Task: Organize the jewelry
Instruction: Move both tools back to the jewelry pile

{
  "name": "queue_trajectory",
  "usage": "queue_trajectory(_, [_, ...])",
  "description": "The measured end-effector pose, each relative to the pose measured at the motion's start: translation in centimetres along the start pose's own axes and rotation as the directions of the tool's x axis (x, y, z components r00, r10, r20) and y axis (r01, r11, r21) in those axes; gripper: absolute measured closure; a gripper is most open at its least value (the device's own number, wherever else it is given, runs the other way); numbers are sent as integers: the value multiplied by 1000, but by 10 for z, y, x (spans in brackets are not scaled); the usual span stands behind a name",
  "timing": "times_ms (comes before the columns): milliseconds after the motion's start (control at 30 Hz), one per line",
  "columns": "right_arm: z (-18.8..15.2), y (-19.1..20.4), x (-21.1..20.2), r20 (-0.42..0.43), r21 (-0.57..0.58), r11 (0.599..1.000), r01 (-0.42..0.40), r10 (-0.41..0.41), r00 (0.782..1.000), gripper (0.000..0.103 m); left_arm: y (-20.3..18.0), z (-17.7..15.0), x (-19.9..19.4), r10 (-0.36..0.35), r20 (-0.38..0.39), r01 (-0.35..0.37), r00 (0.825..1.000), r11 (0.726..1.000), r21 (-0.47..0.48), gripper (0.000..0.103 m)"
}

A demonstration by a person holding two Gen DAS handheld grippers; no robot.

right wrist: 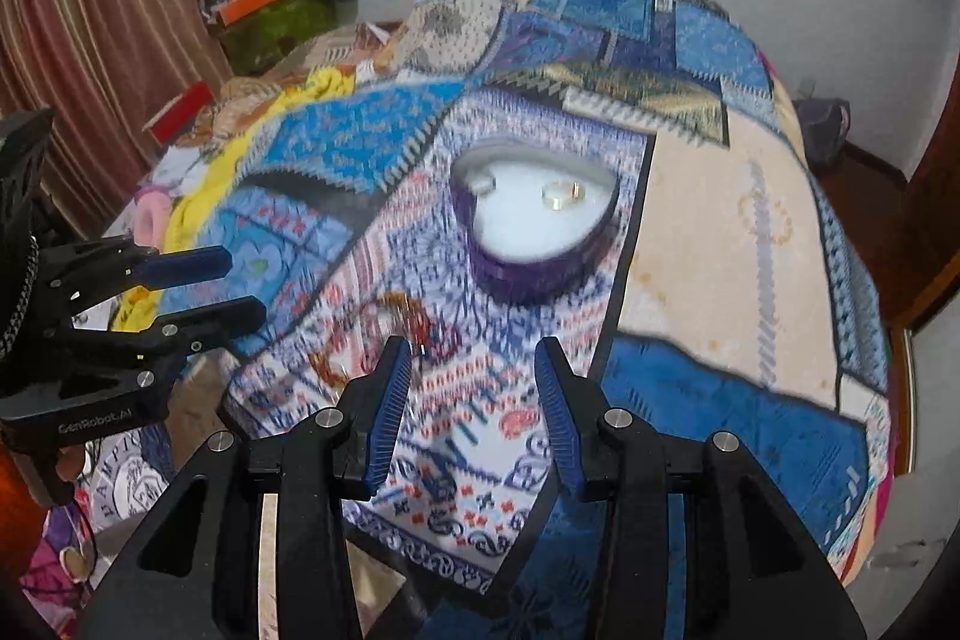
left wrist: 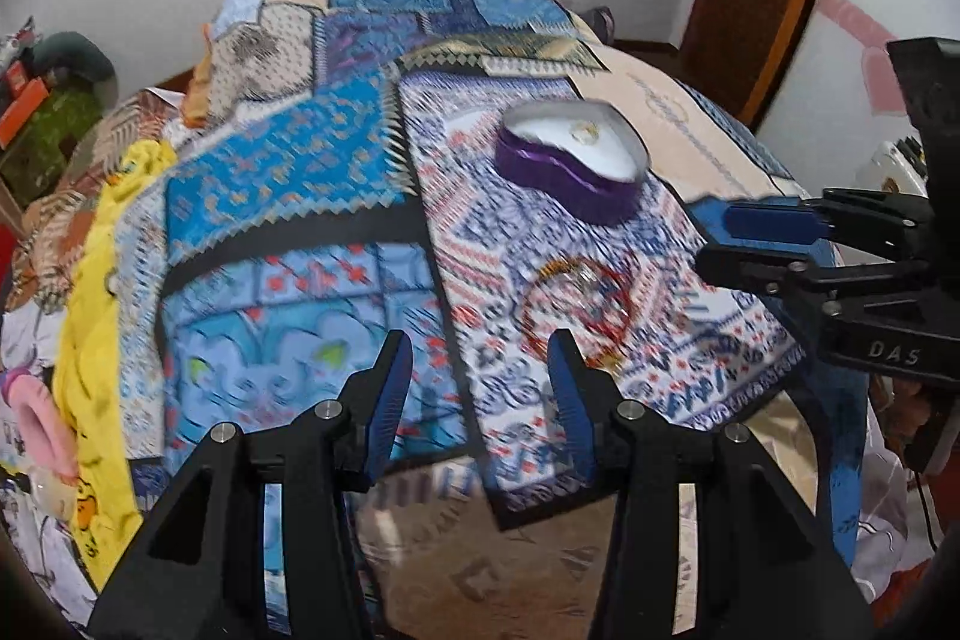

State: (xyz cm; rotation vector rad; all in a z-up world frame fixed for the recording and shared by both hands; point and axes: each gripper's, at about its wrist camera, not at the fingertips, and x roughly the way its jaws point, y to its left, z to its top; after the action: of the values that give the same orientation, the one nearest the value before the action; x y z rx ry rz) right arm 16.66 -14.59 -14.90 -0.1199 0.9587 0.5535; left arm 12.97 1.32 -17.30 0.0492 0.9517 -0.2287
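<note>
Hovering above the bed, both grippers are sitting spread with nothing between their blue pads. The left gripper [left wrist: 480,376] is hanging over the patterned bedspread [left wrist: 288,172], its jaws well apart, and the right gripper [right wrist: 474,382] is doing the same from the other side; in the left wrist view it is reaching in from the right edge, also parted and empty.

The purple heart-shaped box [right wrist: 528,232] is lying open on the cover, its white lining facing up, which I take to be so that pieces can be dropped straight in. A gold ring [right wrist: 561,193] is already resting on that lining, and something small and pale near the box's far left lobe is sitting there too, though it is too blurred to name.

The loose red and gold bangles [left wrist: 579,307] are lying on the bedspread just in front of the box, near the tip of the left gripper's right finger and apart from it. They seem the next thing to be collected. Both pictures are smearing with motion, so I am judging the hands to be moving rather than settled. The busy print is making the thin bangles hard to pick out, and a pinch could easily catch cloth instead.
</note>
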Motion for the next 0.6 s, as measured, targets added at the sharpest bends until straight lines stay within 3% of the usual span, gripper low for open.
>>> queue_trajectory(333, [-17,-3,-1,-23,-3,1000,-14,14,1000,64,-26,-16,19,-104,-59,104,993,995,-1,57])
queue_trajectory(600, [-22,2,7,-26,-45,999,-1,0,1000,64,-32,-14,30,-130,-53,130,990,991,-16,57])
